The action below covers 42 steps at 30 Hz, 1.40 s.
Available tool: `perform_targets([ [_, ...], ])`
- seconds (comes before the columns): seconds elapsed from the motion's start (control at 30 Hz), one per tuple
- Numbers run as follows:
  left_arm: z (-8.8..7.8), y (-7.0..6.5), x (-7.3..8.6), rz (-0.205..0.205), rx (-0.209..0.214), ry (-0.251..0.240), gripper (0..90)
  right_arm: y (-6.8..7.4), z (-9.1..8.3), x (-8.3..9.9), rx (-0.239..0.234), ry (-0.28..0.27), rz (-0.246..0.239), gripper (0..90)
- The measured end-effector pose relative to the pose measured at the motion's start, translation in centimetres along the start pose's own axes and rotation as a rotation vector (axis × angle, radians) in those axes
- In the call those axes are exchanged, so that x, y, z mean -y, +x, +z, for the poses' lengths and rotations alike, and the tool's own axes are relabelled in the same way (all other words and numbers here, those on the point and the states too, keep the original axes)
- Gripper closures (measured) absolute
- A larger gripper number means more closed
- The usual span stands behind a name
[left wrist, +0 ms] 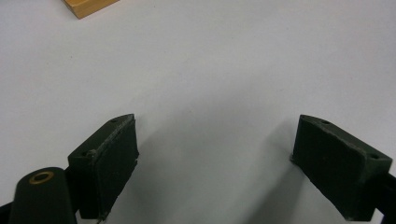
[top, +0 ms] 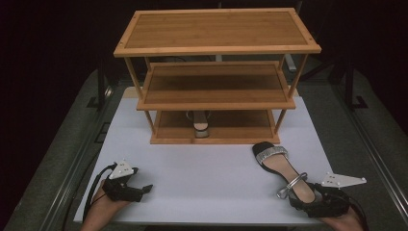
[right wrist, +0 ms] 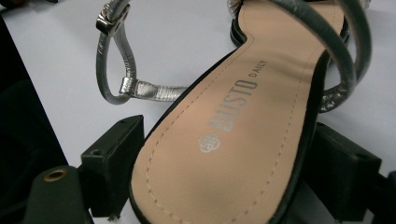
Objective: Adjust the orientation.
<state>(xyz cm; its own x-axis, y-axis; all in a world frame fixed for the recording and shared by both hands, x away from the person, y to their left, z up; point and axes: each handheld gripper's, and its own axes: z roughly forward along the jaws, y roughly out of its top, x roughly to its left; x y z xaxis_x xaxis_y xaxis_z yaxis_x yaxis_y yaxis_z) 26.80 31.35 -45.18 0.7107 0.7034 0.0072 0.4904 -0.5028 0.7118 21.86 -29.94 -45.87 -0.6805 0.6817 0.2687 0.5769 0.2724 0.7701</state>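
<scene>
A sandal (top: 280, 169) lies on the white table (top: 207, 178), toe toward the wooden rack (top: 216, 77), its heel end between the jaws of your right gripper (top: 304, 202) at the table's near right corner. In the right gripper view the jaws straddle the heel of the sandal (right wrist: 233, 140), one pad on each side of the black sole edge. They look spread rather than pressed in: on the left a sliver of gap shows, and on the right the sole hides the contact, so count it as not yet gripped. The silver ankle strap (right wrist: 116, 70) loops off to the left, clear of the jaws.

Your left gripper (top: 144, 188) rests at the near left, its jaws wide apart over bare table in the left gripper view, holding nothing.

A matching sandal (top: 200, 124) already stands on the rack's bottom shelf, so this one likely goes beside it.

To do the step well, close squarely on the sole edges, not the insole, and keep the strap out of the pinch. Grip low enough that the heel cannot twist free. Lift level before moving forward: the toe must clear the table, then pass under the middle shelf without catching its front rail.
</scene>
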Motion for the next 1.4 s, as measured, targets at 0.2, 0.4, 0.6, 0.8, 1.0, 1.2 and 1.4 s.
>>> perform_targets([
  [0.2, 0.0, 0.0, 0.0, -0.001, 0.000, 0.000, 13.0, -0.2, 0.0, 0.0, -0.002, -0.005, 0.002, 22.6],
  [0.4, 0.0, 0.0, 0.0, -0.002, 0.001, 0.000, 13.0, 0.0, 0.0, -0.1, 0.001, -0.020, -0.020, 25.5],
  [0.6, 0.0, 0.0, 0.0, -0.003, 0.001, 0.000, 13.0, 0.2, 0.0, 0.0, 0.015, -0.038, -0.030, 26.0],
  [0.8, 0.0, 0.0, 0.0, -0.002, 0.001, 0.000, 13.0, 0.3, -0.5, 0.1, 0.011, -0.082, 0.008, 26.5],
  [1.0, 0.0, 0.0, 0.0, -0.002, 0.002, 0.000, 13.0, 0.3, -0.8, 0.0, 0.007, -0.105, 0.012, 26.5],
  [1.2, 0.0, 0.0, 0.0, -0.002, 0.002, 0.000, 13.0, 0.5, -1.2, -0.1, 0.011, -0.118, 0.009, 26.5],
  [1.4, 0.0, 0.0, 0.0, -0.002, 0.002, 0.000, 13.0, 0.6, -1.4, -0.3, 0.011, -0.135, 0.017, 26.5],
])
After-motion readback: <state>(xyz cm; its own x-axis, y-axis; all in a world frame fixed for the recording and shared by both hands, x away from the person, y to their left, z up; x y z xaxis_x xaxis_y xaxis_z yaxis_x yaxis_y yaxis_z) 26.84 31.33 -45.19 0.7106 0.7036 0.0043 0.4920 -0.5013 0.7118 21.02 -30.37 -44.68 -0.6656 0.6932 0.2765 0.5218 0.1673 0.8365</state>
